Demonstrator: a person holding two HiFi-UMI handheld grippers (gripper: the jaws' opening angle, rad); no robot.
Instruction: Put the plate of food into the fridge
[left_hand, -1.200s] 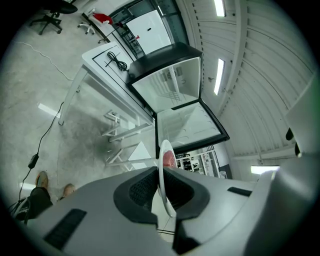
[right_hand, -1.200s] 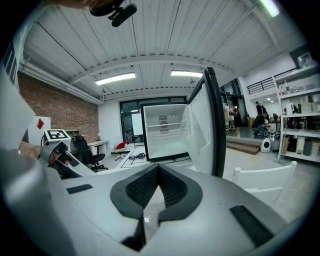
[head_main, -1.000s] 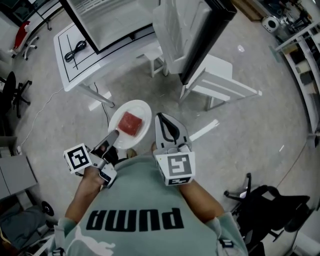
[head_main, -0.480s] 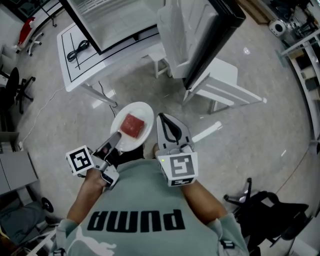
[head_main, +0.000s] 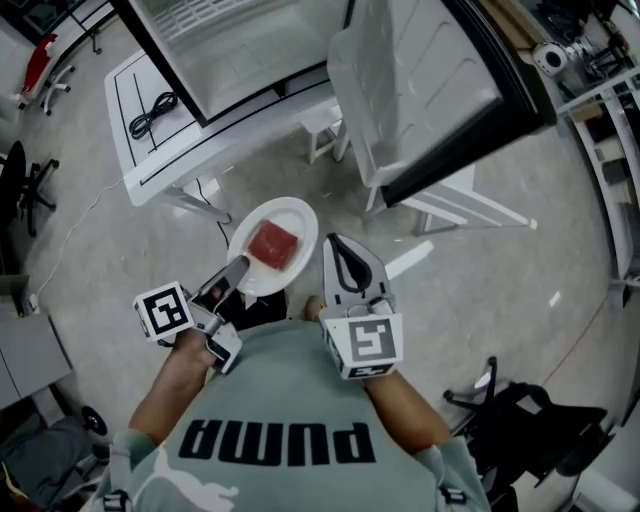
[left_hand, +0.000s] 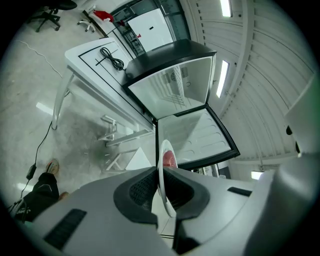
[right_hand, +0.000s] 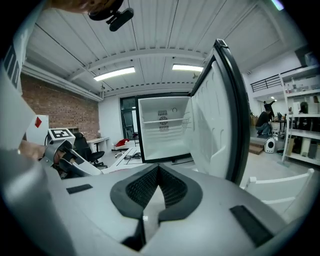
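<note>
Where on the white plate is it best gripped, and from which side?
Take the plate by its thin rim at the edge nearest the person, coming in level from that side, as the left gripper does now. The plate is shallow, so the rim fits between the jaws, and the red food sits mid-plate, clear of the pads.

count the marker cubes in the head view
2. One marker cube sits on the left gripper, which holds the plate; the other on the right gripper. None seems hidden.
</note>
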